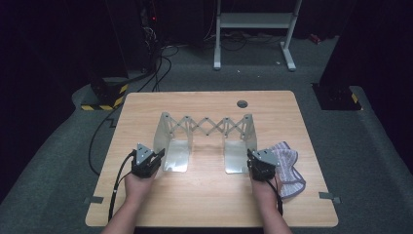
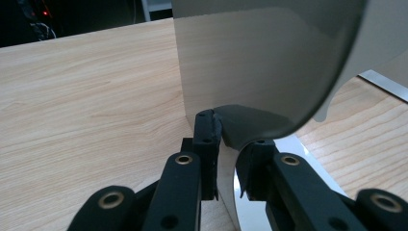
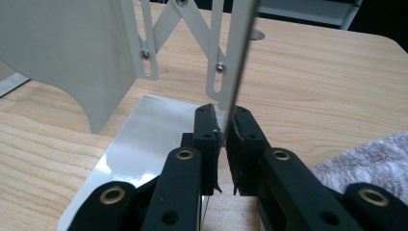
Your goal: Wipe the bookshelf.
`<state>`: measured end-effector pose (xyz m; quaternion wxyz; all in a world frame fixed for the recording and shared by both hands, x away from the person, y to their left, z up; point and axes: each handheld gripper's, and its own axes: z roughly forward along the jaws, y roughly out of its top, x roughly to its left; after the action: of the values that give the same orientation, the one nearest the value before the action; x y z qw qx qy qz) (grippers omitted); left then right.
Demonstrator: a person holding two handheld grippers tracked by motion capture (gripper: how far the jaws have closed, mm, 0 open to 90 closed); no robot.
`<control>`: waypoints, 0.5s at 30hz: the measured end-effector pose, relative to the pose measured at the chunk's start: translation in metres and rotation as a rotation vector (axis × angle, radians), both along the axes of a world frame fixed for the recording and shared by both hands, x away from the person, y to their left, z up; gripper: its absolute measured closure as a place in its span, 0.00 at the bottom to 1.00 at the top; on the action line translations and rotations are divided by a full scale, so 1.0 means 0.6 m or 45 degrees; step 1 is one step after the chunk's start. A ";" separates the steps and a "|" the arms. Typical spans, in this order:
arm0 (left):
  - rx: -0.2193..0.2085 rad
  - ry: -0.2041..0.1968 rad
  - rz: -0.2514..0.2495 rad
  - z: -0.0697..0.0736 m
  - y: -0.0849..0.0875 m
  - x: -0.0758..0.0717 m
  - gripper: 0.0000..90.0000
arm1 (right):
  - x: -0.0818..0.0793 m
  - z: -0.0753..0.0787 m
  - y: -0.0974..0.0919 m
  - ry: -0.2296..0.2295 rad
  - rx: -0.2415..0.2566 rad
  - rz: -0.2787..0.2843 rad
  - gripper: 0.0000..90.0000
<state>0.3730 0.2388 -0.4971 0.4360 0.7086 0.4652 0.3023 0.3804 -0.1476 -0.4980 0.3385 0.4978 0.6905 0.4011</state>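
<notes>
A silver metal folding rack (image 1: pixel 207 127) with a scissor lattice stands across the middle of the wooden table (image 1: pixel 204 204). It has an upright end plate with a flat foot at each side. My left gripper (image 1: pixel 159 155) is shut on the near edge of the left end plate (image 2: pixel 260 62), one jaw on each face, as the left gripper view (image 2: pixel 228 139) shows close up. My right gripper (image 1: pixel 250 156) pinches the thin near edge of the right end plate (image 3: pixel 238 57) between its pads (image 3: pixel 223 125). A hand holds each gripper near the table's front.
A pale purple knitted cloth (image 1: pixel 287 163) lies bunched just right of my right gripper, also seen at the right gripper view's lower right (image 3: pixel 365 154). A round cable hole (image 1: pixel 242 104) sits near the table's far edge. Cables and a white frame (image 1: pixel 253 22) are on the floor beyond.
</notes>
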 end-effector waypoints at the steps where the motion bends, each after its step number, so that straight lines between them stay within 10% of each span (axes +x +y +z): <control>1: -0.004 0.001 -0.001 0.000 0.000 0.000 0.88 | 0.000 0.000 0.000 -0.001 0.000 0.001 0.91; 15: -0.092 0.057 -0.142 -0.024 0.023 -0.082 0.65 | -0.071 -0.002 -0.003 0.065 0.051 0.088 0.64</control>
<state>0.3240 0.2524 -0.5115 0.4672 0.7238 0.4451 0.2446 0.3377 -0.1496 -0.4994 0.2967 0.4904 0.7074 0.4137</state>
